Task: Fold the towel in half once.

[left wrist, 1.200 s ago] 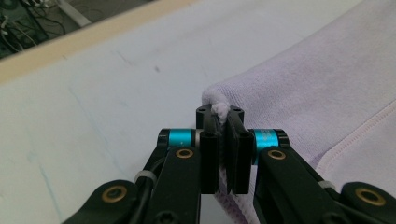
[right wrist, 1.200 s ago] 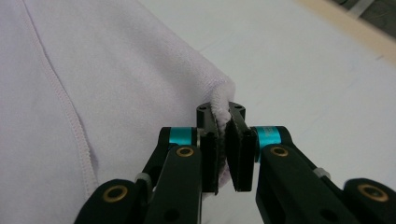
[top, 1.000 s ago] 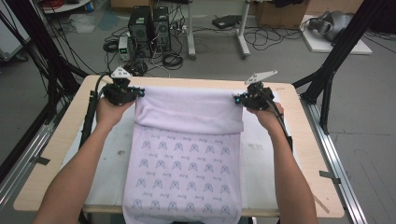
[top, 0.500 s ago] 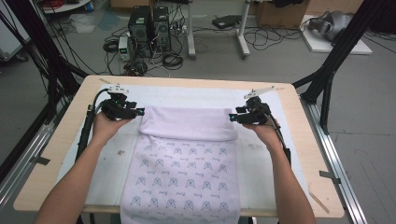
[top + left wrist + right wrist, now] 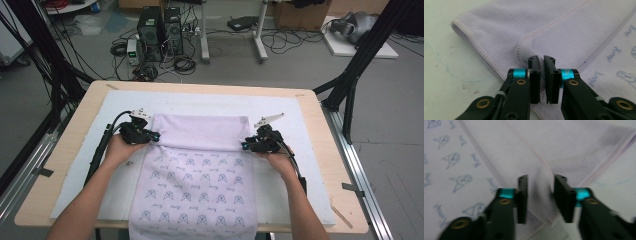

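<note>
Spread down the middle of the wooden table (image 5: 75, 131), on a white mat (image 5: 305, 117): a lilac towel (image 5: 195, 175) printed with small blue figures. Near end hanging over the table's near edge; far end doubled back toward the person into a plain lilac band (image 5: 200, 132), about midway between the near and far edges. At the band's left end, toward the table's left edge, the left gripper (image 5: 152, 136), held in the person's left hand (image 5: 120, 150) and pointing inward along the fold. Clenched, with only a hairline slit between the two black jaws in the left gripper view; tips over the stitched corner where the upper layer meets the printed layer. Cannot tell whether any cloth is nipped in that slit. At the band's right end, toward the table's right edge, the right gripper (image 5: 245, 146), in the right hand (image 5: 280, 160), also pointing inward. Released, not clamped: jaws apart, though just closing in, with a blurred ridge of the towel's hemmed edge standing up between them in the right gripper view. No clear pressing of the pads on that ridge. Both forearms coming in over the near edge, one on each side of the towel. Black cables trailing back from each gripper along the wrists.
</note>
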